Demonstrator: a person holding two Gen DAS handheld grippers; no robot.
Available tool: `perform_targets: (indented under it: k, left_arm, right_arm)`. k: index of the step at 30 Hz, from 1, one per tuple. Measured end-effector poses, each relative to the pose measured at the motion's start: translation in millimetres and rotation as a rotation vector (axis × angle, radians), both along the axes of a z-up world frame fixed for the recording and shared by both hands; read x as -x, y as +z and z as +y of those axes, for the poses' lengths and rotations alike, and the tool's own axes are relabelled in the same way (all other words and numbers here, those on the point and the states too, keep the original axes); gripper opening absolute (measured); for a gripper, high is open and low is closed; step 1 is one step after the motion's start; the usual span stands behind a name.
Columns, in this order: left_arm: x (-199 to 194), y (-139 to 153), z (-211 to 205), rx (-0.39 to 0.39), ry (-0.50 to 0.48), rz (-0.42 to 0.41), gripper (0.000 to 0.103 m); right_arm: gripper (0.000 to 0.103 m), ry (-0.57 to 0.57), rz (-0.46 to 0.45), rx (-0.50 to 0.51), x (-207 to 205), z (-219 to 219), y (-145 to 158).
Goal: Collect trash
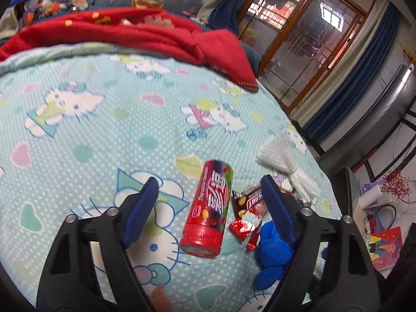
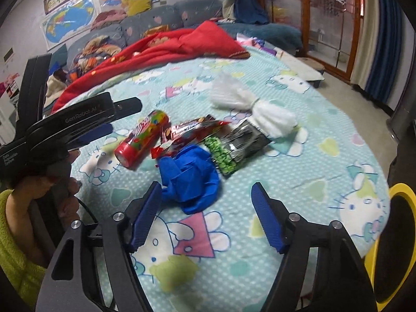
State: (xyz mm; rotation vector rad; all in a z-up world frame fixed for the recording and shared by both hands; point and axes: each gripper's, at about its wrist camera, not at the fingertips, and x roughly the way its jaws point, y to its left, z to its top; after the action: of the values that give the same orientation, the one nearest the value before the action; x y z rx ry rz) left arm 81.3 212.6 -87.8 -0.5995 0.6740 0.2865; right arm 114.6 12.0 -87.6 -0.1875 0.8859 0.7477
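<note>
Five pieces of trash lie bunched together on the bed's cartoon-cat blanket (image 2: 260,234), and both sets of tongs hang over them with nothing between the pads.

Going left to right in the right wrist view: the left tongs (image 1: 209,195) are held by a hand (image 2: 52,184) in a yellow-green sleeve, their jaws standing fairly wide and empty. Next lies a red candy tube (image 2: 141,137) on its side, its cap toward the camera; in the left wrist view it sits between the left pads without touching either. Beside it is a torn red snack wrapper (image 2: 192,130), then a crumpled blue glove (image 2: 189,179) just ahead of the right tongs (image 2: 205,197), whose jaws are likewise fairly wide and empty. Right of the glove lies a clear packet of green sweets (image 2: 228,150), and beyond it a white tied bundle (image 2: 249,106). A yellow-rimmed bin (image 2: 400,208) shows at the far right edge.

The tube will probably roll, so the left pads should straddle its sides squarely and close across the middle. The glove is soft: the right tongs would do best pressing into the bulk before closing.
</note>
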Motion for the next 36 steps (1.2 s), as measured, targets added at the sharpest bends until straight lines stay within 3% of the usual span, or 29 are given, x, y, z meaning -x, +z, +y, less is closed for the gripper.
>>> perform_targets:
  k: [4,6,11,17,28,36]
  left_arm:
    - [-3,-12,-1,0.025,-0.017,0.026,0.062]
    - [-5,-16,-2,0.031,-0.022,0.037,0.06]
    - [-7,-24,0,0.055,-0.02,0.05,0.049]
    - [-10,-26,-1,0.073,-0.046,0.049,0.032]
    - [-6,-22,1,0.089,-0.055,0.019,0.026]
    - [4,5,-8,0.026,-0.067,-0.058,0.026]
  right_arm:
    - [0.064,0.002,0.073,-0.005,-7,9,-13]
    - [0.055,0.0,0.108,0.002,-9,11,-22]
    - [0.035,0.001,0.043,0.032,0,8,-26]
    - [0.017,-0.011,0.051,0.018,-3,-3,-28]
    - [0.009,0.015,0.06,0.023,6,-11,-22]
    - [0.007,0.056,0.046,0.016,18,-16,-12]
